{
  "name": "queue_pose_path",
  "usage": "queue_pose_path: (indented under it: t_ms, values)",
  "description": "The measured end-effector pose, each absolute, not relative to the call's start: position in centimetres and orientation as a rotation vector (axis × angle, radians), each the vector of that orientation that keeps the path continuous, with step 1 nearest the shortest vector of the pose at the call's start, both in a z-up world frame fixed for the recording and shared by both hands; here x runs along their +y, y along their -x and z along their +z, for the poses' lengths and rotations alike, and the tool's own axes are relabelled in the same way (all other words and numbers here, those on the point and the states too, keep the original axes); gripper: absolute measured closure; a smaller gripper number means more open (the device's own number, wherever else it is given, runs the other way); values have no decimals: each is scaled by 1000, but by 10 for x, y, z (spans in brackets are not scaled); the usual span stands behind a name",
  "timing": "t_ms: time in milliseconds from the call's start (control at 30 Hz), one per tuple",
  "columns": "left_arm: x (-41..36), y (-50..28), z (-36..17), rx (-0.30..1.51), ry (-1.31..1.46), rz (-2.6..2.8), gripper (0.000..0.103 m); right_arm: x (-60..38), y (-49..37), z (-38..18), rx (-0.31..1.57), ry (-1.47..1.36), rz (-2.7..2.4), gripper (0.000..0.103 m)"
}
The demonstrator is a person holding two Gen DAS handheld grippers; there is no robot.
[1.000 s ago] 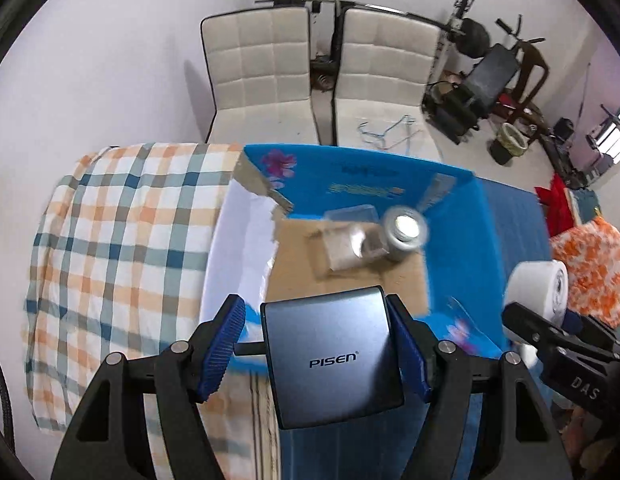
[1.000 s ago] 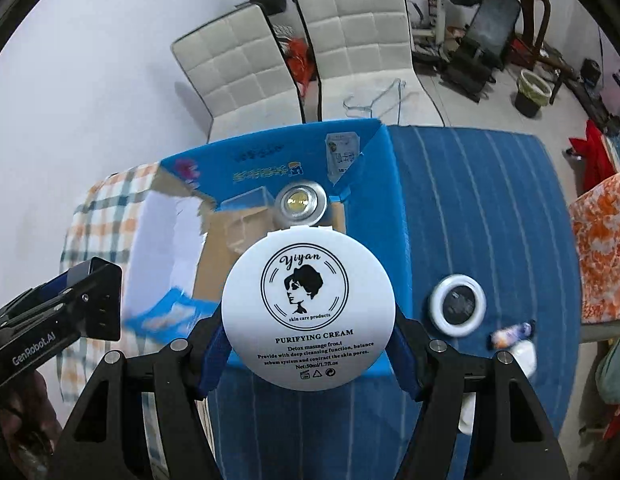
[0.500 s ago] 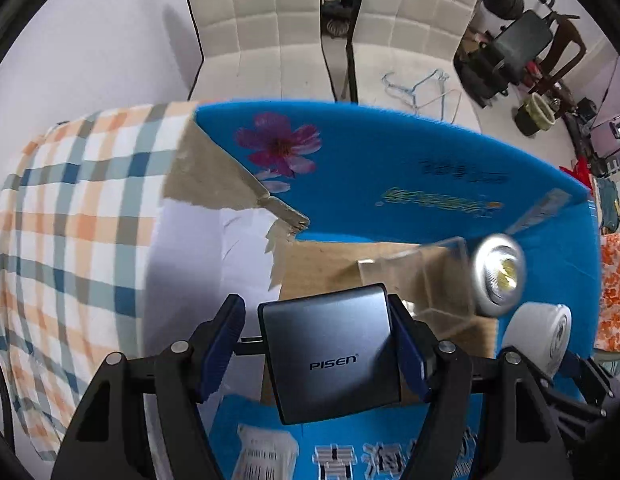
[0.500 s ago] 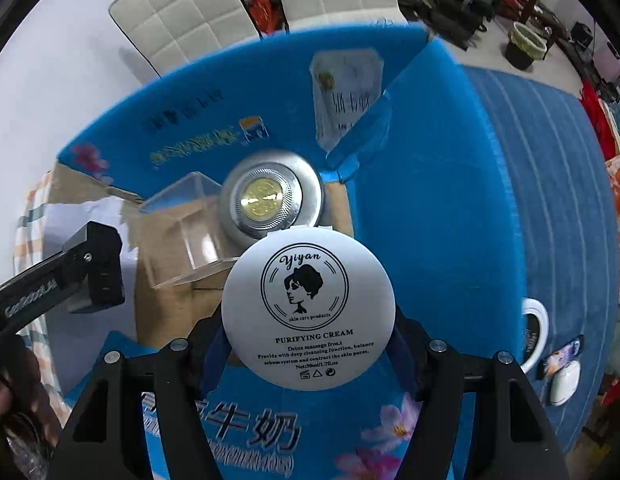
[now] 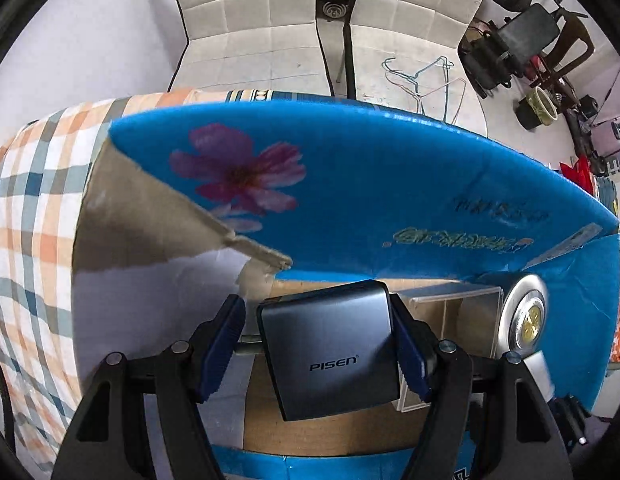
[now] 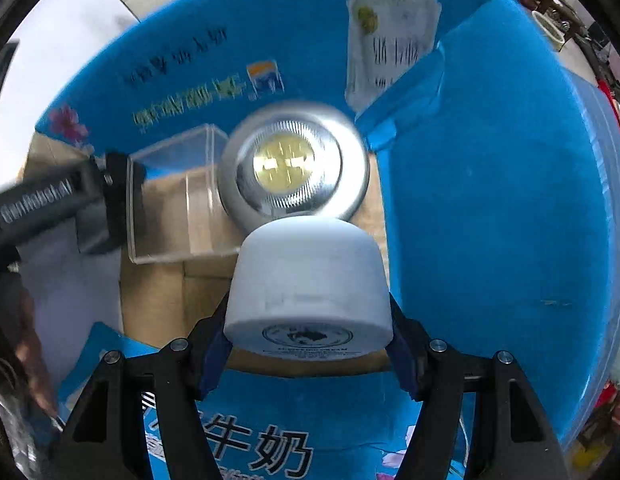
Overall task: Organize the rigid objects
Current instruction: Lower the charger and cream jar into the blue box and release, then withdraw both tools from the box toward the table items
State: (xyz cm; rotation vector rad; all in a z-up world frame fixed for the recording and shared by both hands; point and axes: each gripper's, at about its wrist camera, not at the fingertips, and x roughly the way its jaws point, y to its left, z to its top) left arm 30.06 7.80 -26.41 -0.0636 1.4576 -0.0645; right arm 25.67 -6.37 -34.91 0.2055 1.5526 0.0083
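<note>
My left gripper is shut on a dark grey PISEN charger block and holds it low inside the open blue cardboard box, over its brown floor. My right gripper is shut on a white cream jar, tipped forward inside the same box. A clear plastic case and a round silver puck light lie at the box's far wall; both also show in the left wrist view, the case and the light. The left gripper's body shows at the left of the right wrist view.
The box stands on a checked cloth. A torn brown flap hangs at the box's left. Two white padded chairs stand behind the table, with gym gear on the floor at the right.
Both grippers have moved forward and down into the blue box. The cream jar has tipped from facing the camera to lying forward. The charger block sits nearer the box floor.
</note>
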Motion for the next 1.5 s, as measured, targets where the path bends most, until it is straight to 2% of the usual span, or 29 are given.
queue_pose_path:
  t_ms: [333,400,467,533,567,833,1233,1500]
  values:
    - [77,-304,-265,1475,43,-109,33,-56,-268,-368,1615,-164,-8,30]
    - [75,-302,-261,1465,24,-115,31,-50,-271,-365,1611,-133,-9,24]
    - [75,-303,-256,1455,13,-116,29,-42,-271,-357,1598,-113,16,8]
    - [76,-301,-248,1438,6,-118,22,-34,-268,-347,1580,-83,20,0]
    - [77,-300,-243,1428,2,-114,0,-32,-265,-340,1565,-65,17,0]
    - [95,-259,-183,1303,-2,-70,0,-35,-232,-276,1444,-48,12,0]
    - [97,-144,-84,1143,-17,-31,0,-49,-138,-156,1258,-81,52,0]
    - [93,-101,-36,1064,1,-6,0,-63,-97,-104,1193,-116,75,0]
